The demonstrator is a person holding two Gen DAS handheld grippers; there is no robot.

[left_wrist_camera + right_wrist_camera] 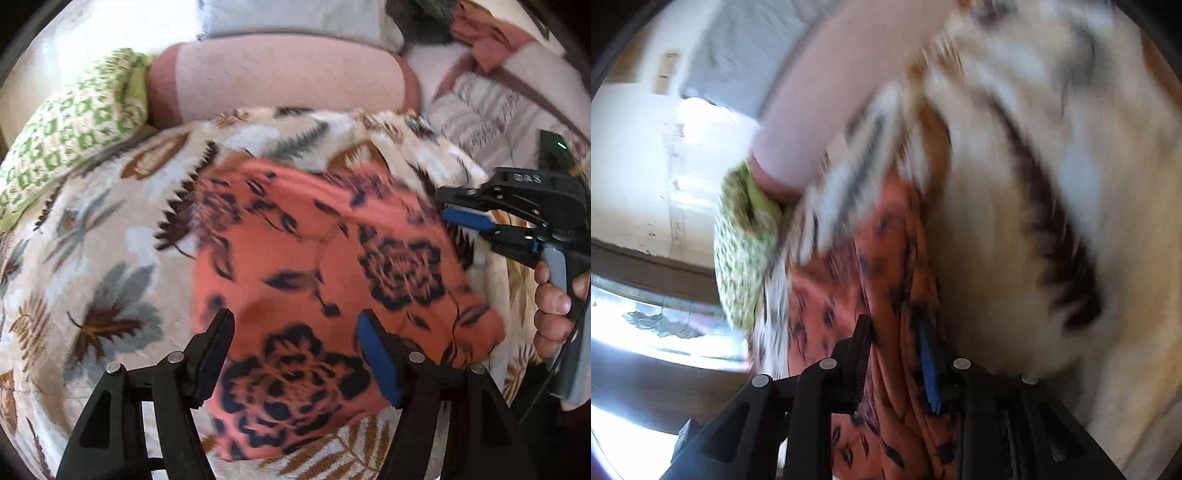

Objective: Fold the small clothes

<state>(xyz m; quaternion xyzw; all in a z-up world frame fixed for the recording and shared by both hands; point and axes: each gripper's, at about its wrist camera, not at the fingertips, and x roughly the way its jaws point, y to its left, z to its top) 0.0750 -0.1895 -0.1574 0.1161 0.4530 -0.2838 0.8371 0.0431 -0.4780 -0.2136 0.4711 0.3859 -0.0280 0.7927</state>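
Right wrist: garment [886, 295] between claw [897, 354]

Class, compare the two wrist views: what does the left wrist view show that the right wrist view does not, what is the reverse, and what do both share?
Left wrist only: the open left gripper above the cloth, the right gripper seen from outside, and the hand holding it.

Right wrist only: orange fabric bunched between the right gripper's jaws, and a bright window.

Both: the orange flowered garment on the leaf-print blanket, the green patterned cloth and the pink cushion.
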